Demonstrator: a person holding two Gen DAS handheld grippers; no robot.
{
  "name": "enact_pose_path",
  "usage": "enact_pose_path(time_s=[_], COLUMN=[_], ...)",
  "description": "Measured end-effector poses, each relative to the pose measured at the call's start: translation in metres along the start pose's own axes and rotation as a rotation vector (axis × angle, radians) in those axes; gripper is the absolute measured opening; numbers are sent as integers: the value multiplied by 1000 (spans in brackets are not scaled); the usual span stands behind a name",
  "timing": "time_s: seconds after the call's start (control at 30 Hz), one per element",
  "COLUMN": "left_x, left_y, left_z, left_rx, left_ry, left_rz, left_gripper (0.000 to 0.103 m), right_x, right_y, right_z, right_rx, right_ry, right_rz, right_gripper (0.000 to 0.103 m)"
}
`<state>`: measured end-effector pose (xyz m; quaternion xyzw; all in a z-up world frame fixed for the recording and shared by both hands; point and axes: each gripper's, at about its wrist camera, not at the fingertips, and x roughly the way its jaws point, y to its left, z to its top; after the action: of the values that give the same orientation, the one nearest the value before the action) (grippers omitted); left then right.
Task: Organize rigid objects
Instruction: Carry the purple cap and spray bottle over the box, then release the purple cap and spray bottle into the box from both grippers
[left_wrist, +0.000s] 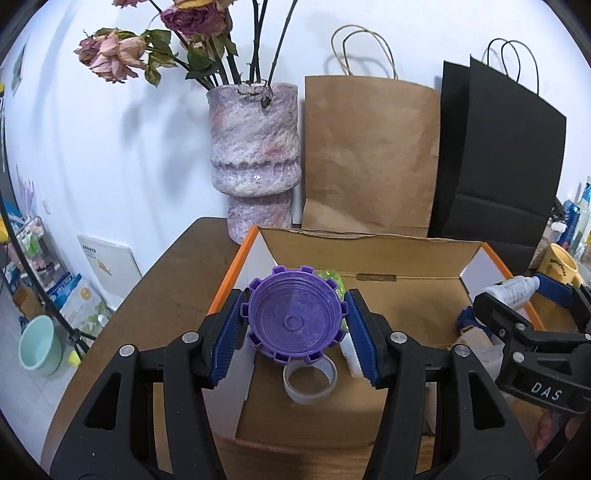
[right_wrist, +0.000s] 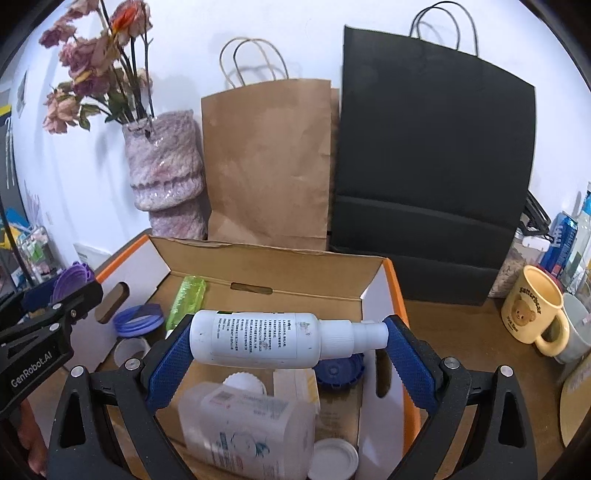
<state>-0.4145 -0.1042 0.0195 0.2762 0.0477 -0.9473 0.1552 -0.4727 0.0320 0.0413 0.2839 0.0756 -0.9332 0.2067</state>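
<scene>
One purple lid sits clenched between the left gripper's jaws, above the open box. One white spray bottle lies crosswise, gripped in the right gripper's jaws. Below them, partly hidden: one green bottle, two jugs, caps. Two bags stand behind.

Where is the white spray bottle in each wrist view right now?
Left wrist: white spray bottle at far right, held in the right gripper.
Right wrist: bottle lies crosswise at centre, clamped end to end in that gripper.
Shared landmark: brown paper bag behind the cardboard box.
</scene>
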Motion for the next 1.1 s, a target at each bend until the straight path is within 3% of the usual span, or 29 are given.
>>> enact_pose_path(time_s=[0.2,0.23,0.27,0.37,0.7,1.1], left_x=[17,17,17,10,1,-51], left_y=[2,2,2,7,11,9], left_z=[2,2,2,4,6,-7], left_rx=[10,16,18,5,-8,36], left_ry=[16,12,12,-28,-44,-118], left_rz=[0,-4,1,5,17,-24], left_gripper=[52,57,75,103,103,103], right_x=[12,11,10,5,-11,-64], right_y=[2,1,1,-2,-6,-4], right_z=[1,1,1,2,2,-15], right_rx=[-28,-30,-30,-18,-6,-15], right_ry=[0,-7,-11,-26,-67,-134], right_rz=[-20,-24,-25,-18,-29,-4], right_gripper=[103,103,103,103,103,103])
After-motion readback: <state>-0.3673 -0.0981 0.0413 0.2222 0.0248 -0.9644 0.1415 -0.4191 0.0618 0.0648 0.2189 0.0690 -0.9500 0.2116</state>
